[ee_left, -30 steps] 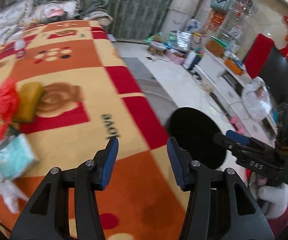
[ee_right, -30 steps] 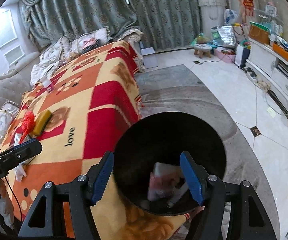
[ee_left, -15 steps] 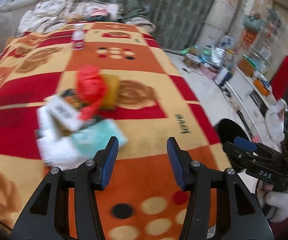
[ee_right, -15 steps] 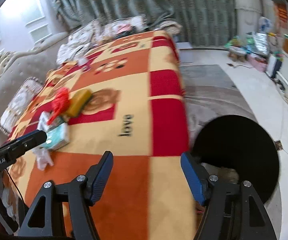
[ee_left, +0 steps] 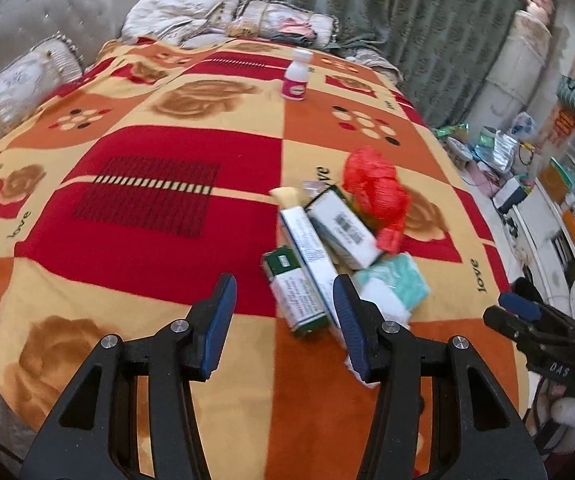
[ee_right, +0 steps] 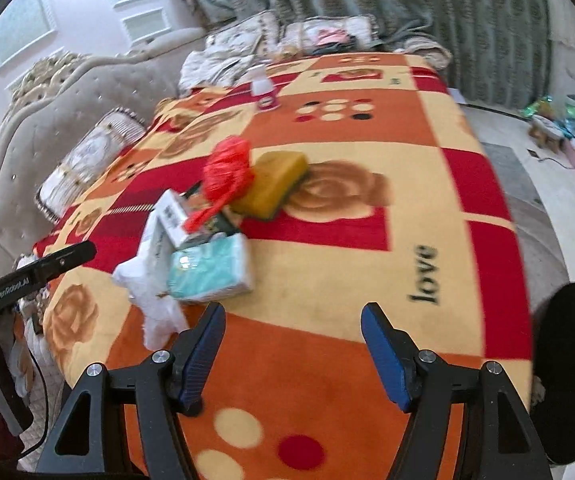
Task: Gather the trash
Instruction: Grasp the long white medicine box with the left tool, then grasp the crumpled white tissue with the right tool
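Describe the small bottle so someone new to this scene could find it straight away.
Start from the big patterned blanket in red, orange and cream. The trash pile lies near its front edge; look well past it toward the pillows at the far end. There the small bottle stands upright and alone: white with a pink label, touching nothing else.

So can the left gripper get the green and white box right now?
Probably yes. The left gripper is open and empty, the green and white box lies just ahead on the blanket, and nothing covers its near end.
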`<state>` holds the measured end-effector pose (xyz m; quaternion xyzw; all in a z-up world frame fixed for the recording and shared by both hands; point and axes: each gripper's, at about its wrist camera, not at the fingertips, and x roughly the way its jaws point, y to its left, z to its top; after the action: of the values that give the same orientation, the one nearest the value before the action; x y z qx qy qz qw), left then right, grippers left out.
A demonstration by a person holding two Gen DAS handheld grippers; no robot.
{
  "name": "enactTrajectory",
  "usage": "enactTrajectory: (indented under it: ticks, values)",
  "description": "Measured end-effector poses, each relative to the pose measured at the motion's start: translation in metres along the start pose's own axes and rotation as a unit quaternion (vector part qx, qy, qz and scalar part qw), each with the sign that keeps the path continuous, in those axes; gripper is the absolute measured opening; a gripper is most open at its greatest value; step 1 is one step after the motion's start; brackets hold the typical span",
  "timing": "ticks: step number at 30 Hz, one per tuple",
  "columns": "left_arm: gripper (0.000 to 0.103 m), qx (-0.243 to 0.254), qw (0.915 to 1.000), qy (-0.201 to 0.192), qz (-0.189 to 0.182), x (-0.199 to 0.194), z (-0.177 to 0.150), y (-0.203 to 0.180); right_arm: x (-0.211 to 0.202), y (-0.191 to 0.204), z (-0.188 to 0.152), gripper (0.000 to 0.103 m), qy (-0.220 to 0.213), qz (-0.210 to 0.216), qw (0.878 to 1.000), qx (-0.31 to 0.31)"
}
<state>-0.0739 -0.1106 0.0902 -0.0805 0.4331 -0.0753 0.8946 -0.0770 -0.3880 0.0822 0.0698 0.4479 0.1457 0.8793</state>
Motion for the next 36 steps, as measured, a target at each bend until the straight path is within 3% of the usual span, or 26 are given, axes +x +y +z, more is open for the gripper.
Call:
enactTrajectory:
  ticks: [9,15,19,25,33,35,36]
  values:
    - [0.049,-0.020,0.9990,0.032,-0.024,0.042,0.018,-0.006,0.016,0.023,0.005,0.068,0.018,0.018,0.999,-0.018]
    - [0.047,-0.025,0.9976,0.062,-0.019,0.076,0.029,-0.009,0.018,0.035,0.001,0.068,0.025,0.030,0.999,-0.037]
    - [0.025,-0.026,0.9969,0.068,-0.030,0.086,0.031,-0.011,0.018,0.042,0.001,0.068,0.024,0.043,0.998,-0.044]
    - [0.020,-0.018,0.9969,0.061,-0.046,0.073,0.033,-0.007,0.026,0.061,0.003,0.068,0.026,0.065,0.995,-0.065]
    - [0.019,-0.032,0.9982,0.030,-0.042,0.029,0.041,0.029,0.060,0.105,0.003,0.068,0.036,0.092,0.989,-0.114]
    - [0.019,-0.032,0.9983,0.026,-0.041,0.020,0.039,0.036,0.070,0.116,0.002,0.060,0.043,0.092,0.986,-0.129]
    - [0.019,-0.031,0.9984,0.024,-0.041,0.018,0.038,0.038,0.075,0.122,0.001,0.048,0.043,0.088,0.985,-0.142]
